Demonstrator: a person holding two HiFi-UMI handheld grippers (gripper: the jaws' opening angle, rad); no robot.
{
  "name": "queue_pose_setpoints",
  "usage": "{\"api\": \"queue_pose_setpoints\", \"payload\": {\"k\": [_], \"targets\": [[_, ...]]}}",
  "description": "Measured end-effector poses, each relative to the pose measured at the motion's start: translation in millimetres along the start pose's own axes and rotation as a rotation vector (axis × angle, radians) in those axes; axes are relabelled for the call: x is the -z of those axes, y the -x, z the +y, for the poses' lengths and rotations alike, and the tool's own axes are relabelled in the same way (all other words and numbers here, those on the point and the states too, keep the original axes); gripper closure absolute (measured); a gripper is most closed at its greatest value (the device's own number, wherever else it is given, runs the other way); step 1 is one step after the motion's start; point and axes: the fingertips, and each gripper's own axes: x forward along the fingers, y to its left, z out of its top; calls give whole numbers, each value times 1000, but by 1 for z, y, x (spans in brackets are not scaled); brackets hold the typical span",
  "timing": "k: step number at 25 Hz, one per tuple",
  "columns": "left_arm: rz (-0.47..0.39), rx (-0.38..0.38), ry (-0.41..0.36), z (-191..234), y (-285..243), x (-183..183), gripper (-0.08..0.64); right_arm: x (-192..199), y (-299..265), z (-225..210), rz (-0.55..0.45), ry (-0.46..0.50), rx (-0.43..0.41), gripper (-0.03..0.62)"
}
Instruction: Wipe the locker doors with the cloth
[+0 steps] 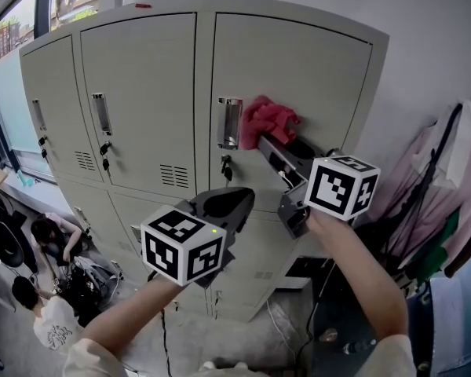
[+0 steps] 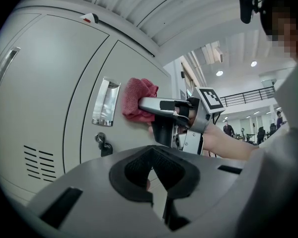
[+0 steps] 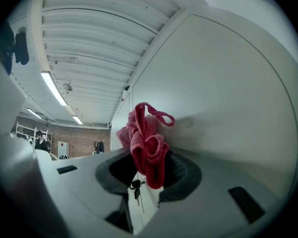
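Observation:
A block of beige lockers stands in front of me. My right gripper is shut on a crumpled red cloth and holds it against the upper right locker door, just right of the metal handle. The cloth bulges out between the right gripper's jaws. My left gripper hangs lower, in front of the same locker column, shut with nothing in it. The left gripper view shows the cloth, the right gripper and the handle beyond the left gripper.
A key hangs in the lock under the handle. Two people crouch on the floor at lower left. Clothes hang at the right of the lockers. Cables lie on the floor below.

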Motion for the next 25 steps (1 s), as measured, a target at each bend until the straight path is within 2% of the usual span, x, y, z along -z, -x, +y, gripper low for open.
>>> {"api": "queue_pose_setpoints", "payload": {"k": [15, 25], "targets": [[-2, 42, -3, -4, -11, 0, 555, -7, 31, -24, -15, 13, 76, 482], [-4, 52, 7, -10, -20, 3, 555, -12, 73, -50, -30, 18, 138, 480]]}}
